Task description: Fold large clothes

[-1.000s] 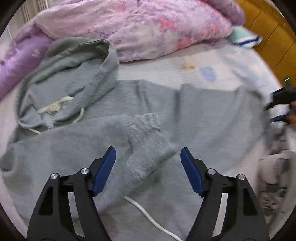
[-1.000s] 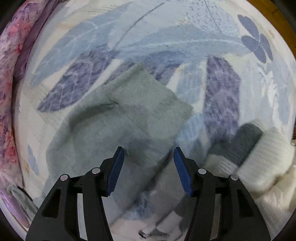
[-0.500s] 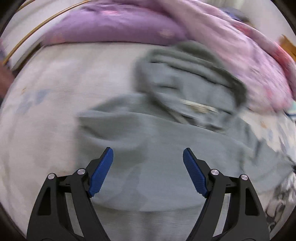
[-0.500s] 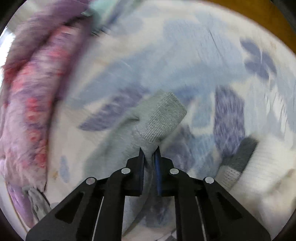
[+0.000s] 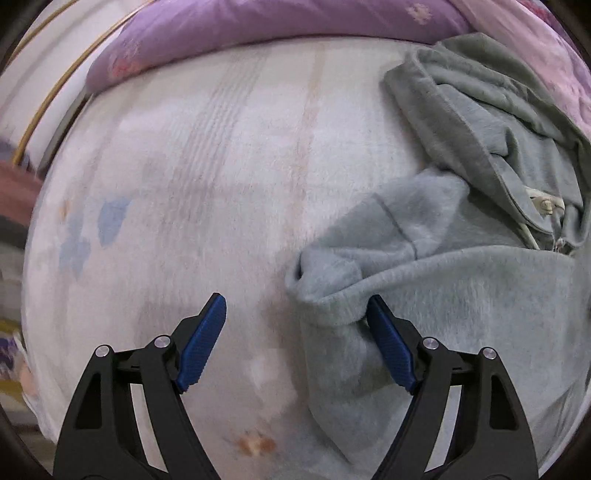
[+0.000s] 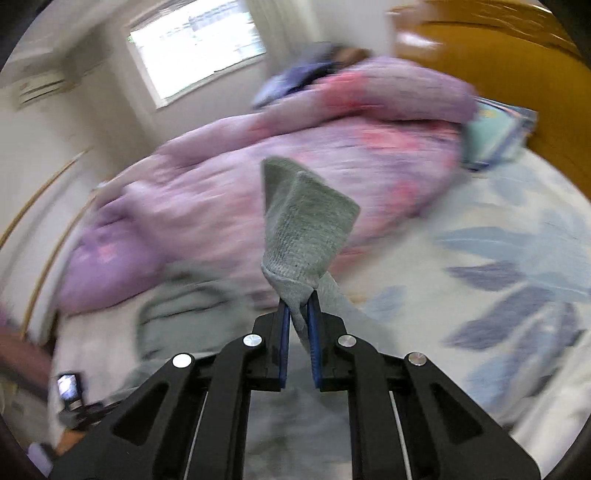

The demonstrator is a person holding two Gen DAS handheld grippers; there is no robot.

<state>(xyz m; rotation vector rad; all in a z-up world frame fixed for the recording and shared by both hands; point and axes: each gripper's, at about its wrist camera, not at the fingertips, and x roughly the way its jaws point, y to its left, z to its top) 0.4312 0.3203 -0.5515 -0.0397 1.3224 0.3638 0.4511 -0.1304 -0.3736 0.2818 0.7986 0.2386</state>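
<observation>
A grey hoodie [image 5: 461, 280] lies on the bed at the right of the left wrist view, hood [image 5: 480, 110] at the upper right with a white drawstring [image 5: 546, 206]. My left gripper [image 5: 295, 343] is open, low over the bed sheet [image 5: 221, 166]; the folded shoulder corner of the hoodie lies between its fingers, against the right pad [image 5: 388, 347]. My right gripper [image 6: 298, 321] is shut on the hoodie's ribbed sleeve cuff [image 6: 306, 225] and holds it lifted above the bed, with the sleeve trailing down behind it.
A purple and pink floral duvet [image 6: 258, 184] is heaped along the far side of the bed; it also shows in the left wrist view [image 5: 277, 33]. A wooden headboard [image 6: 498, 74] stands at the right. A folded teal item [image 6: 495, 133] lies beside it.
My right gripper closed on the sleeve cuff and lifted it off the bed, swinging toward the duvet. My left gripper swept left to the hoodie's shoulder corner, still open.
</observation>
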